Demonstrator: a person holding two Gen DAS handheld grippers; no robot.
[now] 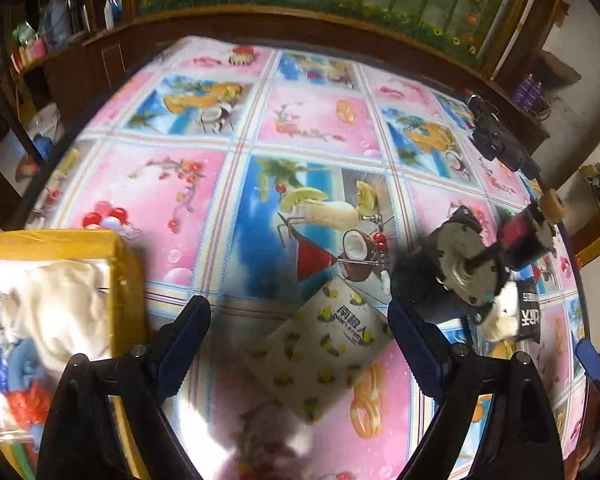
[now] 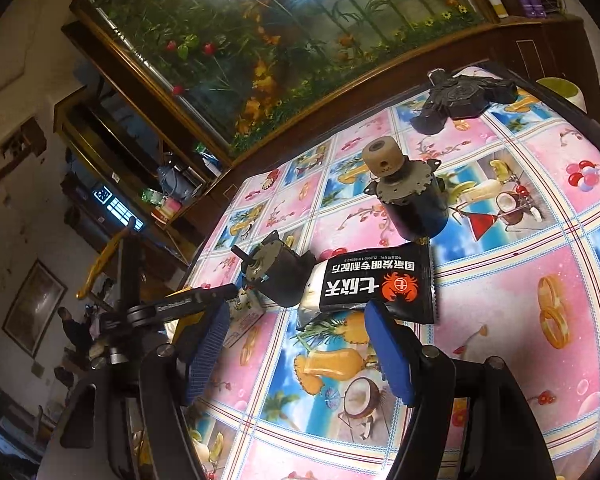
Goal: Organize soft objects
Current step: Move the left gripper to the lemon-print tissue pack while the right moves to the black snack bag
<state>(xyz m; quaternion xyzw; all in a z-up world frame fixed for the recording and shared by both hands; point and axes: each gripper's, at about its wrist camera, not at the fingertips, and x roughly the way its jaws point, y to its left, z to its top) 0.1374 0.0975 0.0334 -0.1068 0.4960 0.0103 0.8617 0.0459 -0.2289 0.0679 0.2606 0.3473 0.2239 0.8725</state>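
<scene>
step: we judge we're between picks | tissue pack [image 1: 320, 354] with lemon print lies flat on tablecloth [image 1: 320, 120] between left gripper [image 1: 300, 344] pads, untouched, jaws wide and empty | yellow box [image 1: 128, 280] already holds soft items | right gripper [image 2: 296, 354] half-open, empty, just short of black snack packet [image 2: 374, 286], crab logo, Chinese text | next: close on pack, carry to box

Left gripper [image 1: 300, 344] is hanging open over the tablecloth [image 1: 168, 200], a lemon-print packet [image 1: 324, 352] lying between its fingers, untouched. Yellow box [image 1: 124, 276] of soft things is sitting at left; two motors [image 1: 460, 264] and a black packet [image 1: 528, 312] at right.
</scene>
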